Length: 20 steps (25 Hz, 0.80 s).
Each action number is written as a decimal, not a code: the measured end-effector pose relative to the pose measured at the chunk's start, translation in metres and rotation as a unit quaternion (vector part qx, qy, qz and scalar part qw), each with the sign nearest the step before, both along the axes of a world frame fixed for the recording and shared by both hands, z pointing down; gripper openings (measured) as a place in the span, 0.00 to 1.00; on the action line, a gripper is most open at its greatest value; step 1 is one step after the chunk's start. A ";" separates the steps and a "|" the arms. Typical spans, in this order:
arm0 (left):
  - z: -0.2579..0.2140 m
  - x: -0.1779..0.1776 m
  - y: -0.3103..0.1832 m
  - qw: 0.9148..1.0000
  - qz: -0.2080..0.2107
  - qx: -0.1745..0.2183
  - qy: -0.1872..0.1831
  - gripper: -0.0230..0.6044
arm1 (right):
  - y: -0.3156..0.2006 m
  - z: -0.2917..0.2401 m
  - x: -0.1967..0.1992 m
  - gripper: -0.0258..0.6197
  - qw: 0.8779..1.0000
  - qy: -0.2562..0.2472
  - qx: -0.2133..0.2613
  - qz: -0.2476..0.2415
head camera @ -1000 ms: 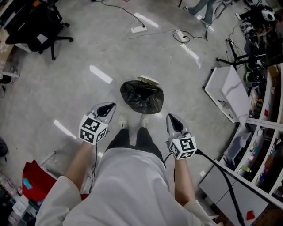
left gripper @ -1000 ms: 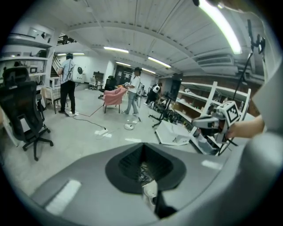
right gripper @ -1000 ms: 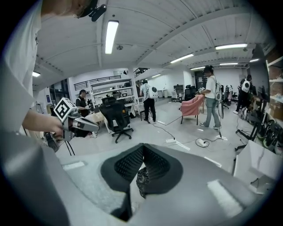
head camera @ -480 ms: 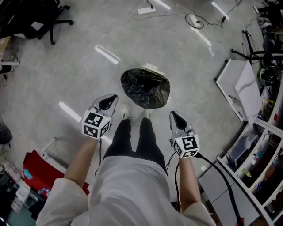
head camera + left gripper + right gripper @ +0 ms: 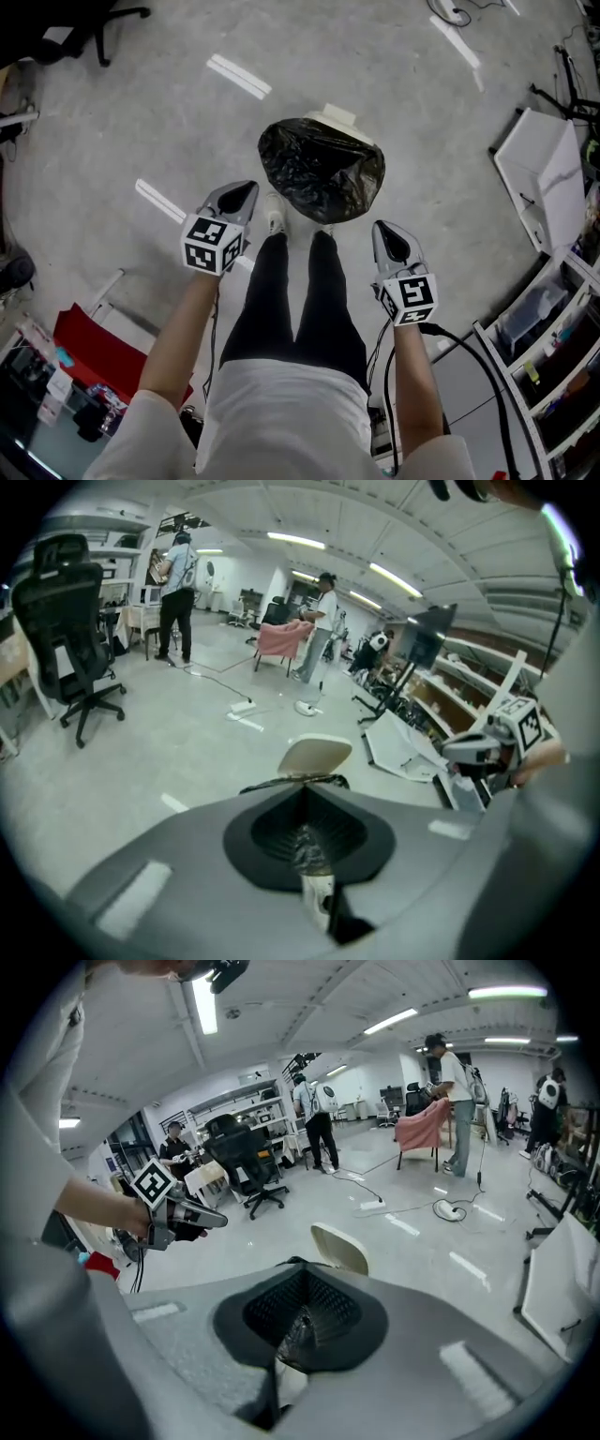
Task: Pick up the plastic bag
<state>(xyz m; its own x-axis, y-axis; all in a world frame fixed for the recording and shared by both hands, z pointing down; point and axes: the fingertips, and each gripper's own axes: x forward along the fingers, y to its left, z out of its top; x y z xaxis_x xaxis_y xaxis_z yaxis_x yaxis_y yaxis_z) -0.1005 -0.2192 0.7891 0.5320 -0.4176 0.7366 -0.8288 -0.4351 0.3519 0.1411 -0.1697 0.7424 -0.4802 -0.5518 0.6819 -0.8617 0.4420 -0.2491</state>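
A black plastic bag [image 5: 322, 171] lines a small bin on the floor, with the bin's white lid [image 5: 337, 116] standing up behind it. The bag sits just ahead of the person's shoes. My left gripper [image 5: 236, 195] hangs to the bag's left, shut and empty. My right gripper [image 5: 391, 238] hangs to the bag's lower right, also shut and empty. In the left gripper view my left gripper [image 5: 302, 806] points at the lid [image 5: 314, 756], with a strip of the bag [image 5: 291, 782] showing. In the right gripper view my right gripper [image 5: 298, 1290] has the lid [image 5: 339, 1247] just above it.
A white board [image 5: 544, 178] lies on the floor at the right, beside shelving [image 5: 553, 356]. A red object [image 5: 89, 347] and clutter sit at the lower left. An office chair [image 5: 66, 630] and several people stand farther off. A cable [image 5: 469, 375] trails from the right gripper.
The person has stepped closer, so the bag looks larger and nearer both grippers. Both grippers stay shut and have moved forward with the body.
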 end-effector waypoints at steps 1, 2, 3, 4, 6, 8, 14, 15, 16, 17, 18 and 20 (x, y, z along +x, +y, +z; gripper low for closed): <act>0.013 0.002 -0.001 1.000 -0.003 -0.008 0.001 0.04 | -0.001 0.013 0.002 0.04 1.000 -0.001 -0.006 -0.001; 0.026 0.003 -0.003 1.000 -0.007 -0.017 0.002 0.04 | -0.002 0.026 0.003 0.04 1.000 -0.001 -0.012 -0.001; 0.040 0.004 -0.004 1.000 -0.012 -0.026 0.003 0.04 | -0.003 0.040 0.004 0.04 1.000 -0.001 -0.018 -0.001; 0.055 0.005 -0.004 0.999 -0.017 -0.036 0.003 0.04 | -0.002 0.055 0.006 0.04 1.000 -0.001 -0.026 -0.002; 0.085 0.007 -0.004 0.998 -0.027 -0.057 0.003 0.05 | 0.000 0.084 0.009 0.04 0.999 0.001 -0.041 -0.002; 0.113 0.006 -0.004 0.996 -0.037 -0.077 0.000 0.14 | 0.001 0.112 0.013 0.04 0.999 0.000 -0.054 0.000; 0.187 0.003 -0.005 0.987 -0.058 -0.150 0.011 0.29 | 0.001 0.189 0.025 0.13 0.995 -0.010 -0.097 0.016; 0.198 0.002 -0.003 0.984 -0.062 -0.165 0.014 0.40 | 0.001 0.204 0.027 0.15 0.994 -0.009 -0.106 0.018; 0.209 0.001 -0.002 0.982 -0.066 -0.178 0.017 0.45 | 0.003 0.219 0.029 0.18 0.993 -0.007 -0.116 0.019; 0.219 0.000 -0.002 0.979 -0.073 -0.190 0.023 0.49 | 0.004 0.235 0.031 0.20 0.992 -0.006 -0.128 0.022; 0.228 0.000 -0.001 0.976 -0.080 -0.200 0.030 0.54 | 0.005 0.250 0.034 0.22 0.990 -0.004 -0.139 0.026; 0.241 0.000 -0.002 0.972 -0.088 -0.211 0.046 0.60 | 0.006 0.278 0.037 0.29 0.986 -0.006 -0.161 0.038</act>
